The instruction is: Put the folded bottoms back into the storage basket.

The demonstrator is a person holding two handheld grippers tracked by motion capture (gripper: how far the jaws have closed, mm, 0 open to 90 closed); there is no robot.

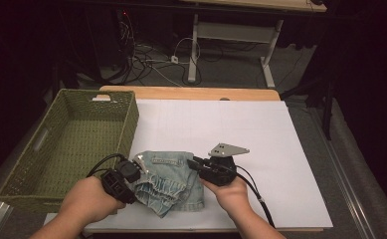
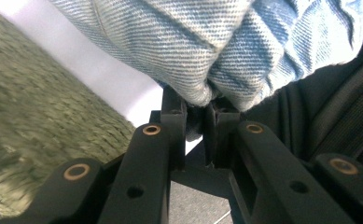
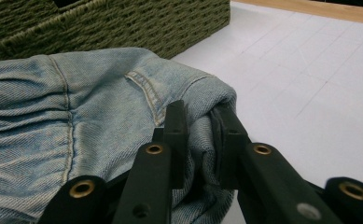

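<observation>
Two grippers pinch one denim garment (image 1: 168,180) at lower centre of the high view — left gripper (image 1: 137,172) clamps its left edge, right gripper (image 1: 197,163) its right edge — on a white sheet (image 1: 260,149), beside a green woven basket (image 1: 37,164) at left.

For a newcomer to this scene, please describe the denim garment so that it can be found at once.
Look at the white sheet covering the table, near its front edge beside the green woven basket. There lies the denim garment, pale blue with a gathered waistband, the one soft thing, pinched by both tools.
</observation>
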